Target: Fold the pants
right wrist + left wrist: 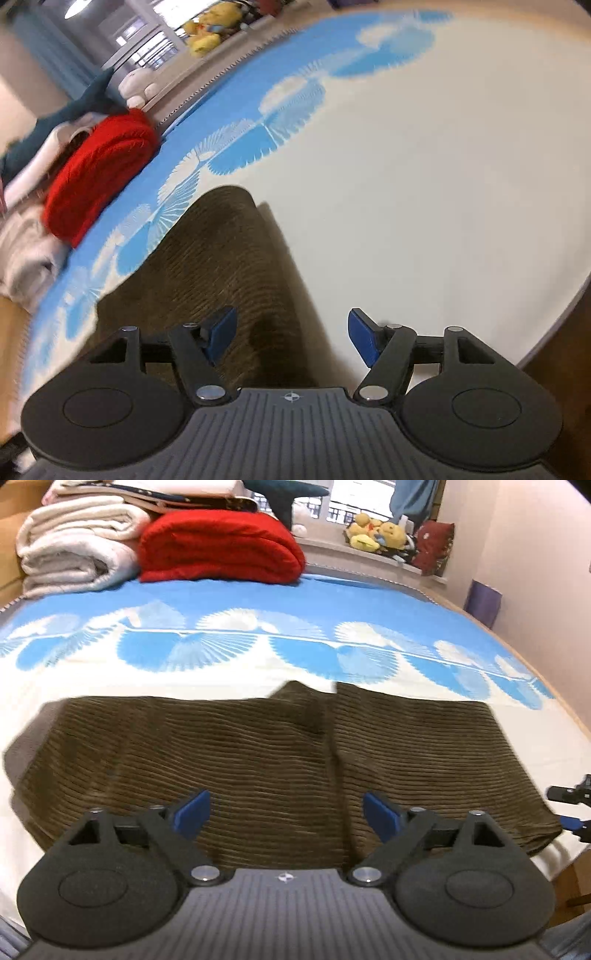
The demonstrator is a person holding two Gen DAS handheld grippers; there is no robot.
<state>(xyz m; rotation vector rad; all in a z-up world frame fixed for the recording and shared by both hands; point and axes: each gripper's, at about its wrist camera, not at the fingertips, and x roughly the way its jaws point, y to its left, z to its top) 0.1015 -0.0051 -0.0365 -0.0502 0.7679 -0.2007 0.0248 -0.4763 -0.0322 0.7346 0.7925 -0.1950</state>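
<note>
Left wrist view: olive-brown ribbed corduroy pants lie flat across blue-and-white patterned bed, partly folded. Left gripper above near edge, jaws wide, holding nothing. Right gripper over pants' end, jaws wide, empty. Advice: pinch both near corners through all layers, lift evenly, keep edges aligned.

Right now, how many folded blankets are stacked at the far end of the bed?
2 clearly: a white blanket at the far left corner and a red blanket beside it on its right. More folded linens lie on top of them, partly cut off, so others may be hidden.
</note>
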